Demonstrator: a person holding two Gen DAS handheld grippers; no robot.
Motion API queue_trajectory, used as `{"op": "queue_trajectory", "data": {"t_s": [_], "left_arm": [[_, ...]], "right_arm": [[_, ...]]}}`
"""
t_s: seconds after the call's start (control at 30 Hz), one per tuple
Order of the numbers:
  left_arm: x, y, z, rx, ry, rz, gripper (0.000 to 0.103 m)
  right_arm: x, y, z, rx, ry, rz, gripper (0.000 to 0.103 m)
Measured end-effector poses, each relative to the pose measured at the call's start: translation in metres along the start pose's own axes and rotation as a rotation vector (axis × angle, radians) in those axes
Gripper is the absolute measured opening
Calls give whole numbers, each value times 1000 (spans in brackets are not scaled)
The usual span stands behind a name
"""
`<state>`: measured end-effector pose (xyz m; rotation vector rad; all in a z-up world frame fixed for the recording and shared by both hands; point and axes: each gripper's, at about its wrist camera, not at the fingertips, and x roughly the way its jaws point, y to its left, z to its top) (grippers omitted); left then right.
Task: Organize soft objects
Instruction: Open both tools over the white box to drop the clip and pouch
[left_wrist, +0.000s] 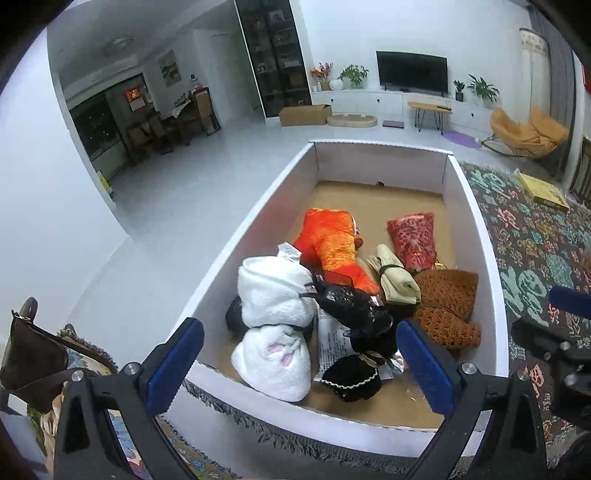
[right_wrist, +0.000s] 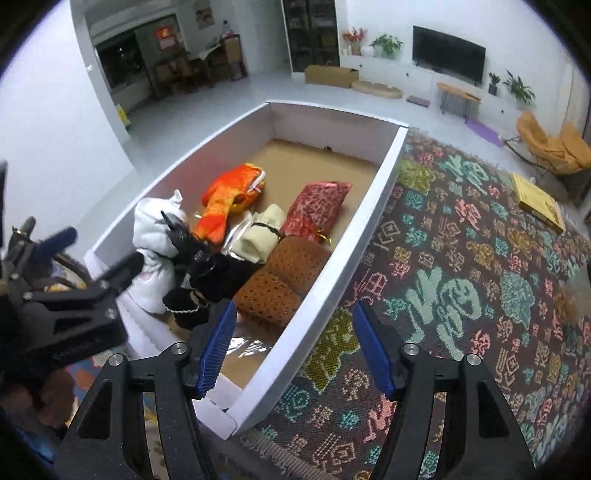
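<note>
A white box (left_wrist: 255, 221) (right_wrist: 369, 206) with a brown floor holds several rolled soft items: an orange roll (left_wrist: 332, 243) (right_wrist: 225, 199), a red patterned roll (left_wrist: 413, 236) (right_wrist: 317, 203), a cream roll (left_wrist: 395, 277) (right_wrist: 262, 236), brown knit rolls (left_wrist: 447, 306) (right_wrist: 284, 280), white fluffy bundles (left_wrist: 273, 295) (right_wrist: 155, 236) and black lace items (left_wrist: 354, 306) (right_wrist: 210, 269). My left gripper (left_wrist: 301, 360) is open and empty above the box's near end. My right gripper (right_wrist: 295, 347) is open and empty over the box's right wall.
A patterned rug (right_wrist: 461, 277) (left_wrist: 532, 236) lies right of the box, with a yellow book (right_wrist: 539, 203) on it. A brown handbag (left_wrist: 33, 354) sits at the left. The left gripper shows in the right wrist view (right_wrist: 88, 254). The room's grey floor lies beyond.
</note>
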<state>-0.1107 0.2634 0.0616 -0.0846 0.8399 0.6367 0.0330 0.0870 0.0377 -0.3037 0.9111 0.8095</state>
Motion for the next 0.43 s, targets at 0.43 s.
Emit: {"op": "queue_trajectory", "data": {"t_s": [0.43], "left_arm": [[-7, 9, 2, -50, -16, -37, 103]], "right_arm": [[-6, 12, -5, -21, -17, -3, 69]]}}
